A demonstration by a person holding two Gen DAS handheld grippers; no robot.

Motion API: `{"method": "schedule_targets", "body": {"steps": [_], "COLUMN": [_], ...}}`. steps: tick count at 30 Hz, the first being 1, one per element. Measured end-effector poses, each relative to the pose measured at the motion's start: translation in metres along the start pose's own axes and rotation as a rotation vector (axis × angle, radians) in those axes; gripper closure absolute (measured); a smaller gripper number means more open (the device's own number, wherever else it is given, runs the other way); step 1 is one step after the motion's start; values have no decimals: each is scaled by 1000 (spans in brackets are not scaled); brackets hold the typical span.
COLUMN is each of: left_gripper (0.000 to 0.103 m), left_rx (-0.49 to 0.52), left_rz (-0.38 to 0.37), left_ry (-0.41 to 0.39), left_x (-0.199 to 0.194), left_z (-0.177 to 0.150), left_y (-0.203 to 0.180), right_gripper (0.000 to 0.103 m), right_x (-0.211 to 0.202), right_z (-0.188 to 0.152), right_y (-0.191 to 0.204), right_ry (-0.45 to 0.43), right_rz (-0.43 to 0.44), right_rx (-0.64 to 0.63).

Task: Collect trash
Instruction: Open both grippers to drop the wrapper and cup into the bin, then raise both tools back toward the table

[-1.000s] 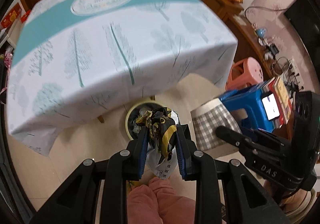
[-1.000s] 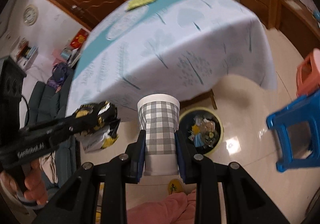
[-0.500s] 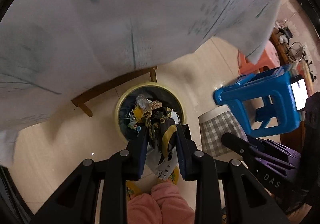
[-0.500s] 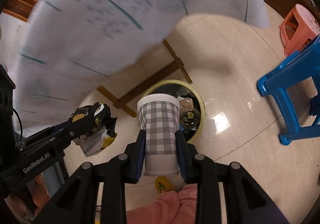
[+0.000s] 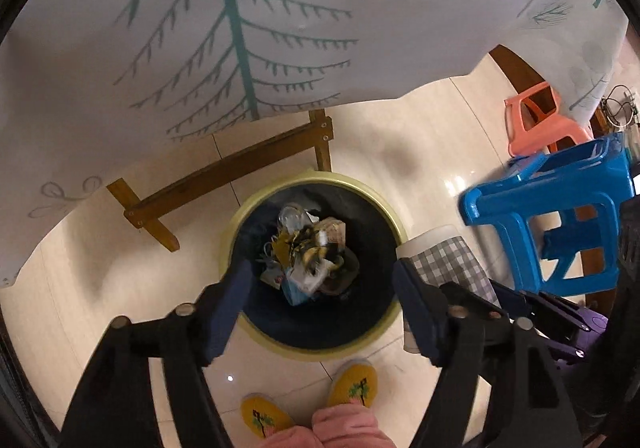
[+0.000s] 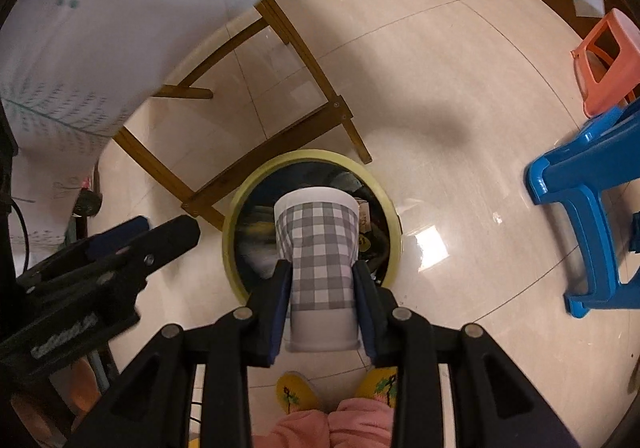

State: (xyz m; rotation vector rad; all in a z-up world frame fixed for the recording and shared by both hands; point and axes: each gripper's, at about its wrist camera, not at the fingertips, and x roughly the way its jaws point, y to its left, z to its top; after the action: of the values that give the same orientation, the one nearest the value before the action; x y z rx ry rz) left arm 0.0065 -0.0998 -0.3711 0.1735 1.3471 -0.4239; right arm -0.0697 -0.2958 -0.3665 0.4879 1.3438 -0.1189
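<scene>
A round bin with a yellow rim and black liner stands on the floor under the table edge; it also shows in the right wrist view. Crumpled wrappers lie inside it. My left gripper is open and empty right above the bin. My right gripper is shut on a grey checked paper cup, held upright over the bin's near side. The cup also shows in the left wrist view, at the bin's right edge.
A white tablecloth with tree prints hangs just above and behind the bin, with wooden table legs beneath. A blue stool and an orange stool stand to the right. The person's yellow slippers are at the bin's near side.
My left gripper opened and the black-and-yellow wrapper dropped into the bin. Both grippers moved lower and closer over the bin; the right one still holds the cup.
</scene>
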Motion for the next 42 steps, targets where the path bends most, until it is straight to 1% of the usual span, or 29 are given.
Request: {"method": "schedule_targets", "body": {"steps": [5,10,12,13,17,21,23,24,28,33,39,42], "left_gripper": [27,27,27,27,27,26,26,26,26,26,26,26], "left_rx": [-17,-85,-119,-132,-171,-167,-162,-162,-170,-177,-180,-161], "left_rz": [32,59,69,70,75,82,83,85,61,43,-10,-30], "left_ry": [-10,-19,-24,-26,-30,-58,-75,-82,-100,-113,-152,-173], "left_x": [7,3,-2,-5,-14,-26,-33,-34,-53,-91,-164,-205], "left_z": [-5,-18,-25,-27,-37,-41,-42,-42,-41,-42,-39,-35], "left_y": [10,28,38,42,55,57,56,57,55,52,49,45], "right_gripper": [71,69,66,62,60,58,49,49,48,48,48,48], "right_x": [13,18,19,19,20,16,10,7,-10,-46,-104,-145], "right_z": [2,8,12,13,20,23,23,22,18,12,8,5], "right_y": [0,10,17,21,37,50,56,58,61,68,76,84], "right_ry": [6,2,-2,-5,-11,-34,-50,-58,-81,-106,-126,-140], "right_rz": [-10,-7,-3,-2,-5,-10,-11,-9,-14,-29,-33,-39], "right_rx": [-11,-49,-68,-78,-114,-142,-153,-157,-155,-147,-128,-130]}}
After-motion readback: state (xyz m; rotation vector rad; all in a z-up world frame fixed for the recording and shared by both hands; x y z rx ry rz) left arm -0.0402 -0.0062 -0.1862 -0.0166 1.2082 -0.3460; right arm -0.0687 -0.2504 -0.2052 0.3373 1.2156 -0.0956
